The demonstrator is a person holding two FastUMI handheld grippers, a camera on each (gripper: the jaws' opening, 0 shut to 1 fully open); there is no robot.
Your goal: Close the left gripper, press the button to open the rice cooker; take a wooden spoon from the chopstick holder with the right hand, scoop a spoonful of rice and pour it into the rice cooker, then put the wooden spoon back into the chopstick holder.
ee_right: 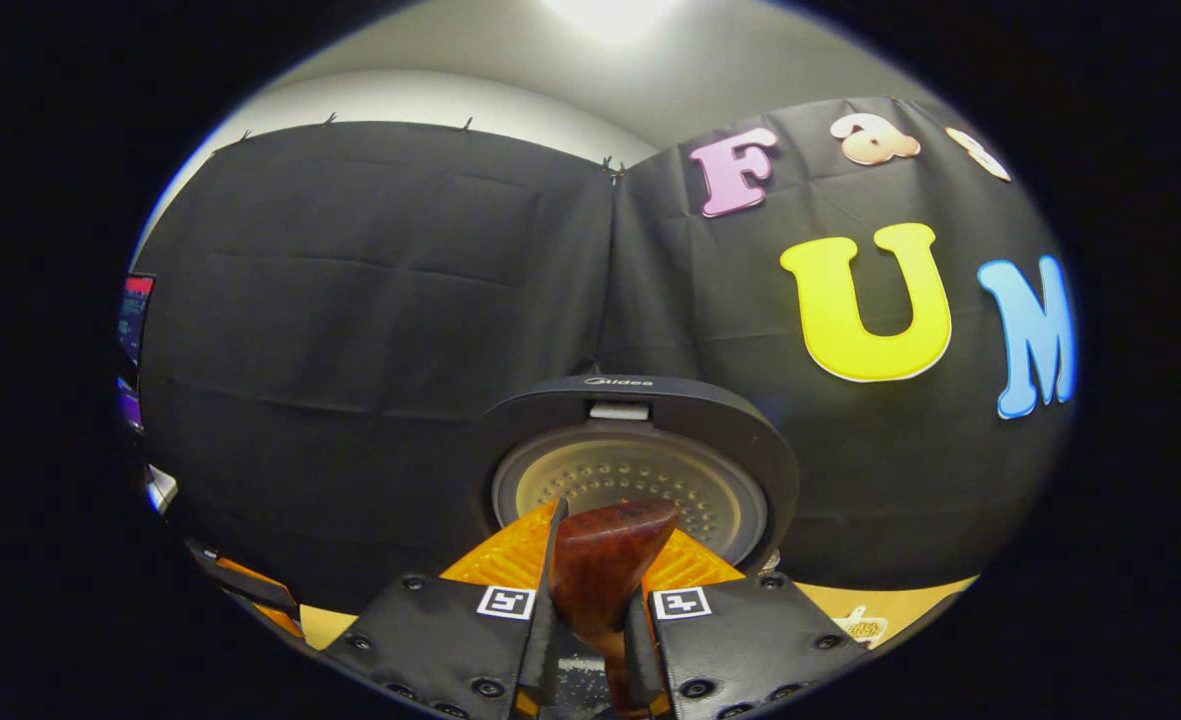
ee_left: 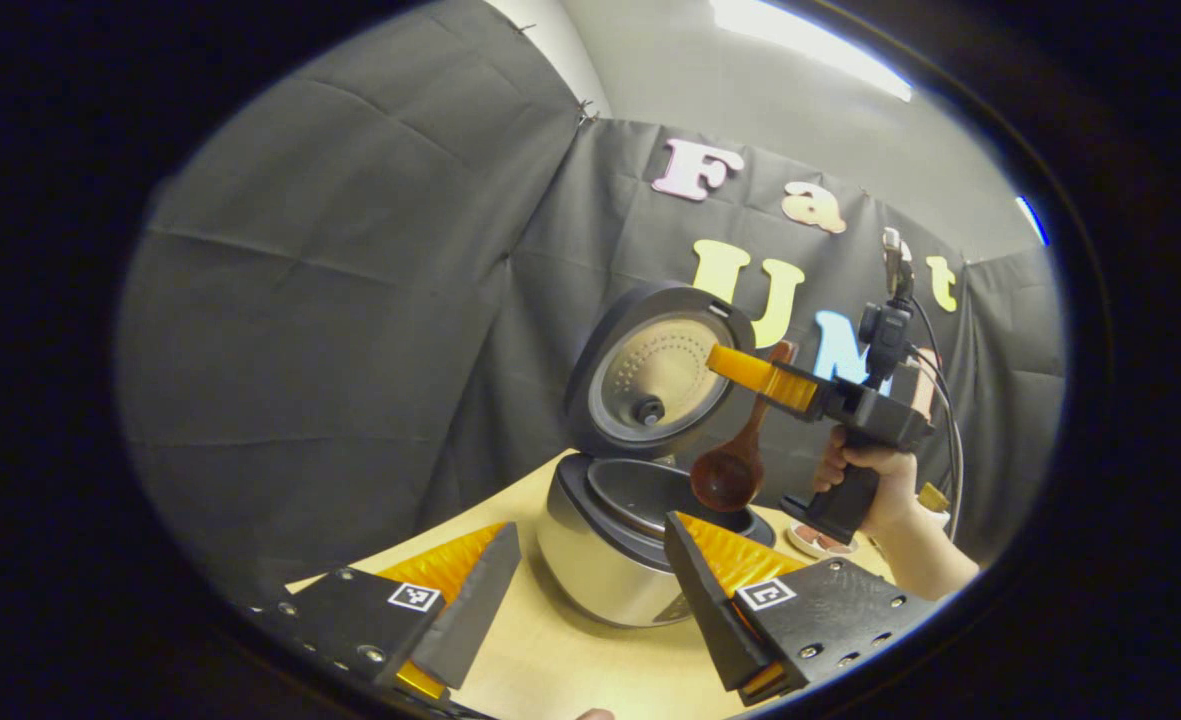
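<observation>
Holding: my right gripper (ee_right: 590, 610) is clamping the stem of the dark reddish-brown wooden spoon (ee_right: 605, 560), both fingers pressing on it, as the right gripper view is showing from close up.
Spoon position: in the left gripper view the wooden spoon (ee_left: 730, 470) is hanging bowl-down from my right gripper (ee_left: 750, 375), its round bowl hovering just above the open pot.
Spoon contents: I cannot tell whether any rice is lying in the bowl.
Cooker: the silver rice cooker with a dark rim and round lid (ee_left: 620, 540) is standing open on the pale wooden table (ee_left: 550, 660), lid tilting up and back.
Lid underside: the right gripper view is facing the lid's pale perforated inner plate (ee_right: 630, 480) straight on, behind the spoon.
Left jaws: my left gripper (ee_left: 590, 590) is hanging with its jaws wide apart, holding nothing, the cooker's body sitting between and beyond the fingers.
Hand: the left gripper view is showing a hand (ee_left: 865, 480) wrapping my right gripper's handle.
Other things: a small dish (ee_left: 820, 540) is sitting on the table beyond the cooker, partly hidden; its contents are too small to tell.
</observation>
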